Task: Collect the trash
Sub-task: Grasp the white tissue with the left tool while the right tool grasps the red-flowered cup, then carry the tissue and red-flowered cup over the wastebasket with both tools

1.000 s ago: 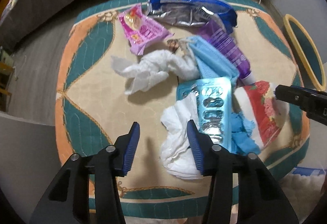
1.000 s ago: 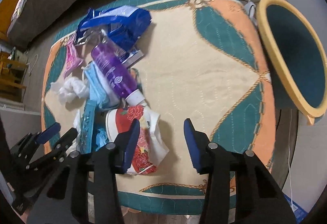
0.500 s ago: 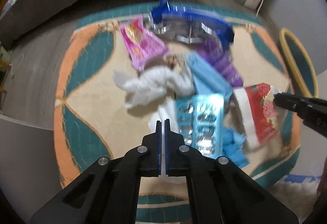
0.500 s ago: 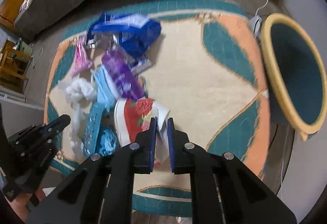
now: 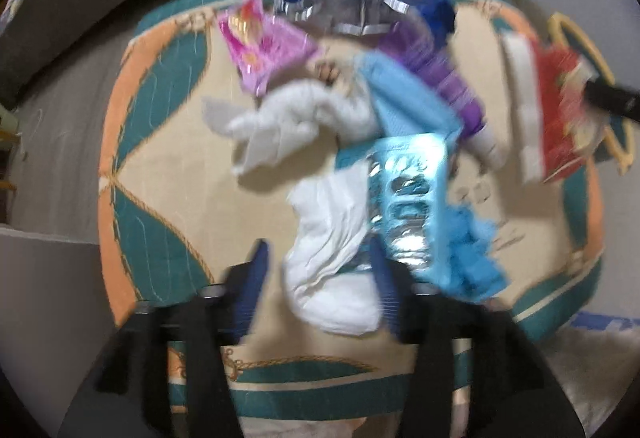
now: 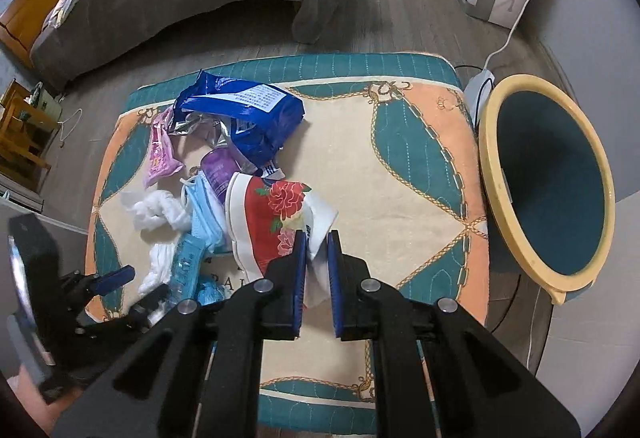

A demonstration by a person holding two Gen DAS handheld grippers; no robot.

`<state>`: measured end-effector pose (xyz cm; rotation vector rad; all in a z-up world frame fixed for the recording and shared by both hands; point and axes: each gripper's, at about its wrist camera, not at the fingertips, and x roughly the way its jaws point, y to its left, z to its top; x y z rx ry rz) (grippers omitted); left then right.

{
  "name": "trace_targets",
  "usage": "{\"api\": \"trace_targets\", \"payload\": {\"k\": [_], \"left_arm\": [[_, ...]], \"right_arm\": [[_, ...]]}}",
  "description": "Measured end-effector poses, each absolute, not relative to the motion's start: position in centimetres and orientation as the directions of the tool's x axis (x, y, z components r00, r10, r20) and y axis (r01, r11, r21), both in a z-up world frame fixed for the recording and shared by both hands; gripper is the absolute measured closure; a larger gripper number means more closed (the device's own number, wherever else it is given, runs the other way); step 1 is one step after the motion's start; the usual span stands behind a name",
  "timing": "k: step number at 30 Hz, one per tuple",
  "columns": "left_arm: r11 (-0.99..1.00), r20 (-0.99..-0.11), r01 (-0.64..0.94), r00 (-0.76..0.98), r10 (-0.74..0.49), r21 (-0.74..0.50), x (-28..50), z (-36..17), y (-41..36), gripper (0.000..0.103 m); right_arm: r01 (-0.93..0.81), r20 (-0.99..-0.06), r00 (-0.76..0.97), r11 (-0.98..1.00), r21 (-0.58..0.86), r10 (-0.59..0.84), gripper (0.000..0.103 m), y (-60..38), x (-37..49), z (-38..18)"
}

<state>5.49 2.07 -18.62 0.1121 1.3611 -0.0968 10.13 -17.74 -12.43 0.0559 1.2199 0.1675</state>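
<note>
A: Where did the trash lie, and what did each hand-held gripper have?

B: The litter sat heaped on the patterned surface (image 6: 400, 166). The right hand-held gripper (image 6: 317, 270) was nearly closed, its pads pinching the white edge of the red floral paper cup (image 6: 276, 214). The cup hung out in front of the jaws, its long axis running away from them. The yellow-rimmed bin (image 6: 492, 178) stood just off the surface's edge on that gripper's right, so the right hand was the nearer one to it.

A: And the left?

B: The left hand-held gripper (image 5: 320, 286) was opening, jaws either side of the white crumpled tissue (image 5: 332, 278). I judged the pads were not pressing it. The silver-blue blister pack (image 5: 408, 206) lay just beside.

A: Anything unclear?

B: The left view was smeared with blur. Actual contact there was hard to make out, and the bin's inside was dark.
</note>
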Motion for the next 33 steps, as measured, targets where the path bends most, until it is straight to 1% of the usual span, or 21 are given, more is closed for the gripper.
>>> {"api": "trace_targets", "payload": {"k": [1, 3, 6, 8, 11, 14, 17, 20, 22, 25, 28, 33], "left_arm": [[0.992, -0.980, 0.119, 0.200, 0.012, 0.037, 5.6, -18.9, 2.4, 0.045], [0.996, -0.985, 0.085, 0.175, 0.000, 0.015, 5.9, -19.5, 3.3, 0.046], [0.999, -0.991, 0.037, 0.132, -0.031, -0.026, 6.2, -20.3, 4.5, 0.077], [0.999, -0.988, 0.046, 0.152, -0.034, -0.027, 6.3, -19.9, 4.5, 0.092], [0.998, -0.970, 0.053, 0.241, -0.038, -0.026, 6.7, -17.8, 4.2, 0.093], [0.997, -0.938, 0.066, 0.343, -0.055, -0.035, 7.0, -14.8, 3.3, 0.093], [0.994, -0.887, 0.090, 0.449, -0.103, -0.069, 7.2, -11.4, 1.9, 0.093], [0.991, -0.837, 0.104, 0.531, -0.129, -0.086, 7.6, -8.5, 0.6, 0.093], [0.990, -0.807, 0.118, 0.577, -0.129, -0.074, 7.5, -6.9, -0.3, 0.093], [0.990, -0.777, 0.133, 0.616, -0.125, -0.053, 8.2, -5.8, -1.3, 0.093], [0.985, -0.747, 0.141, 0.644, -0.164, -0.095, 7.8, -4.6, -2.3, 0.093], [0.972, -0.714, 0.191, 0.661, -0.229, -0.135, 7.8, -4.0, -4.5, 0.093]], "right_arm": [[-0.101, -0.929, 0.333, 0.986, 0.133, 0.160, 0.093, -17.7, 10.1, -12.4], [-0.105, -0.929, 0.331, 0.985, 0.138, 0.165, 0.093, -17.9, 10.0, -12.3], [-0.097, -0.927, 0.330, 0.984, 0.152, 0.176, 0.093, -18.2, 10.2, -12.2], [-0.092, -0.924, 0.332, 0.981, 0.168, 0.189, 0.093, -18.5, 10.3, -12.0], [-0.093, -0.916, 0.350, 0.980, 0.176, 0.198, 0.093, -18.7, 10.4, -11.2], [-0.106, -0.903, 0.394, 0.985, 0.138, 0.169, 0.093, -18.9, 10.4, -9.8], [-0.115, -0.887, 0.438, 0.988, 0.105, 0.145, 0.093, -19.4, 10.4, -8.3], [-0.099, -0.869, 0.471, 0.988, 0.119, 0.152, 0.093, -20.8, 10.5, -7.0], [-0.083, -0.856, 0.494, 0.988, 0.129, 0.153, 0.093, -22.0, 10.5, -6.1], [-0.061, -0.837, 0.528, 0.989, 0.131, 0.143, 0.093, -23.9, 10.4, -4.9], [-0.033, -0.820, 0.556, 0.989, 0.146, 0.139, 0.093, -26.0, 10.5, -3.9], [0.005, -0.798, 0.586, 0.985, 0.174, 0.138, 0.093, -28.9, 10.5, -2.9]]}}
